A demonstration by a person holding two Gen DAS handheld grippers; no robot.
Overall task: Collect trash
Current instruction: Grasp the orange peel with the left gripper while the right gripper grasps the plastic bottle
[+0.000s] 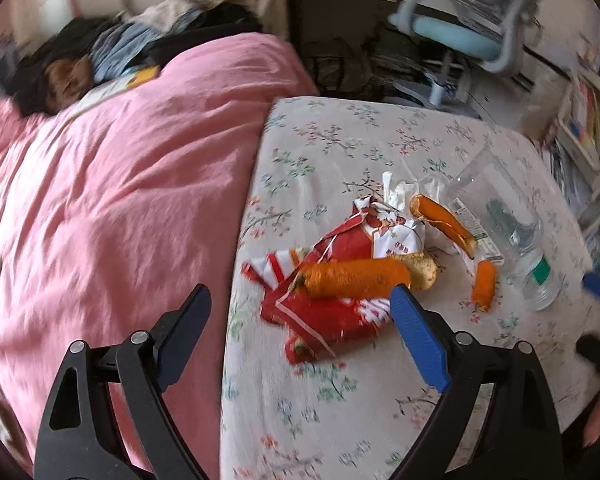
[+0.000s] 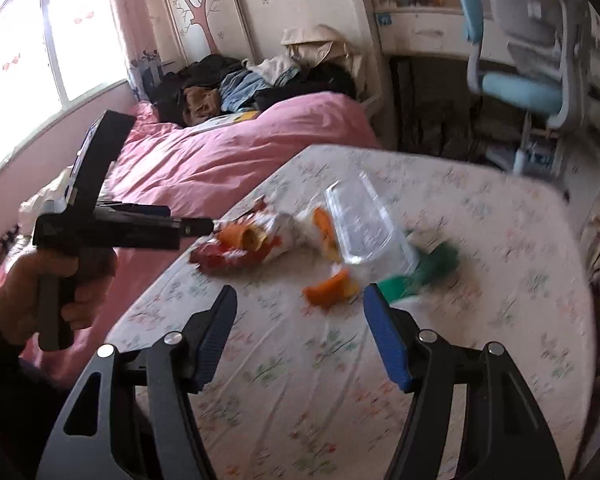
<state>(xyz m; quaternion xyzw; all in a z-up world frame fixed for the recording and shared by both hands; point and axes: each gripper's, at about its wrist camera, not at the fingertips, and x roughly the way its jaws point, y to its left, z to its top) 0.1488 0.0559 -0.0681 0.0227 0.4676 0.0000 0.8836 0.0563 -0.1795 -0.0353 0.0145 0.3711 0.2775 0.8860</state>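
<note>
1. Black hinged arms with round metal rivets fill the bottom of each wrist view; they carry flat, ribbed blue pads.
2. On the left gripper (image 1: 300, 300) the fingers stand wide apart and clasp nothing; its right pad (image 1: 418, 340) sits over the edge of the red wrapper, and whether it touches cannot be told.
3. On the right gripper (image 2: 300, 304) the fingers are parted at a middling width, with only sheet between them.
4. Both hang above a floral sheet (image 1: 340, 400), a thin pale cloth with small creases, printed with sprigs.
5. A trash pile lies on that sheet, just beyond both grippers.
6. A crumpled red-and-white wrapper (image 1: 328, 316) is glossy and creased, and a curled orange peel (image 1: 352, 278) rests on it.
7. A smaller peel piece (image 1: 484, 282) lies to the right, and another long strip (image 1: 444, 220) leans over a wad of white tissue (image 1: 400, 192).
8. A clear plastic bottle (image 1: 516, 236) lies on its side beside the peels, smooth and see-through, with a green label; the right wrist view blurs it.
9. In the right wrist view a hand (image 2: 60, 280) grips the black handle of the other tool at the left.
10. Beyond lies a soft, rumpled pink quilt (image 1: 120, 200), then a heap of dark and blue clothes (image 1: 112, 52).
11. Farthest stands a pale-blue and grey chair (image 1: 480, 28).
</note>
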